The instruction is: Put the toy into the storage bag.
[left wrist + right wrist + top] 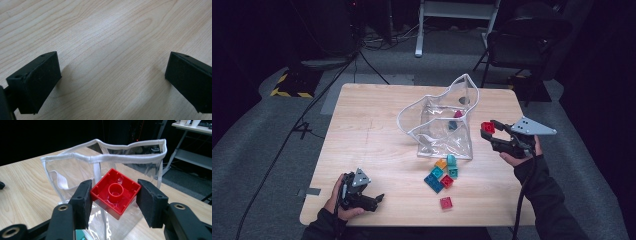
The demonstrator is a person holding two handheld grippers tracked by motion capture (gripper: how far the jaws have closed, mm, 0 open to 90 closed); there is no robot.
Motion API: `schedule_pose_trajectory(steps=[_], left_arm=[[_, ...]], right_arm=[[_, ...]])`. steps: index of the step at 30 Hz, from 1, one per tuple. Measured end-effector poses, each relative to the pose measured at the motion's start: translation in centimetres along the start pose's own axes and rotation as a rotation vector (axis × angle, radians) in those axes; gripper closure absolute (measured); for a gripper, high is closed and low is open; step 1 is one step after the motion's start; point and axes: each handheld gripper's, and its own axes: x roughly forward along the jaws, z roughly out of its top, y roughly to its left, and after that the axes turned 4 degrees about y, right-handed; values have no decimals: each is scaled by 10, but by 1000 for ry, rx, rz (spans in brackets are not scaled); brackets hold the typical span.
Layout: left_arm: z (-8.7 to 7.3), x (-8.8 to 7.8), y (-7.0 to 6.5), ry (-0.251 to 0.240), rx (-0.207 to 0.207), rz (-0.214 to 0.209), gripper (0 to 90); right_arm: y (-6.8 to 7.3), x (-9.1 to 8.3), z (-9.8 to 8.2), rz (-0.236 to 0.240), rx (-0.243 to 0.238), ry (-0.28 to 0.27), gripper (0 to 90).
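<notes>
My right gripper [488, 129] is shut on a red brick [115, 192], held hollow side toward the camera in the air just right of a clear plastic bag [447, 122] with a white rim [105, 157]. The brick [487, 127] hangs beside the bag's right wall, a little below its top edge. Inside the bag lie a dark red brick [458, 114] and a blue one [452, 125]. My left gripper [381, 198] rests open at the table's near left, its black pads [37, 82] wide apart over bare wood.
Several loose bricks lie in front of the bag: orange [441, 163], teal [452, 160], blue [433, 183], and red ones [446, 202]. The wooden table [362, 135] stands on grey carpet. A chair [522, 40] and desk legs stand behind it.
</notes>
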Motion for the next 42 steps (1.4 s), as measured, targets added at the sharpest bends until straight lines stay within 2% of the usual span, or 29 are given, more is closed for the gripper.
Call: schedule_pose_trajectory(steps=[8,18,25,42], left_arm=[[0,0,0,-3,-4,1,5],[-1,-1,-1,-1,-2,9,6],[-1,-1,-1,-2,-4,9,5],[-1,-1,-1,-2,-3,9,6]], right_arm=[[0,2,17,-5,-20,-18,479],[-2,12,30,-14,-2,-43,479],[-1,17,39,-16,-7,-56,479],[4,33,63,-10,-18,-55,479]])
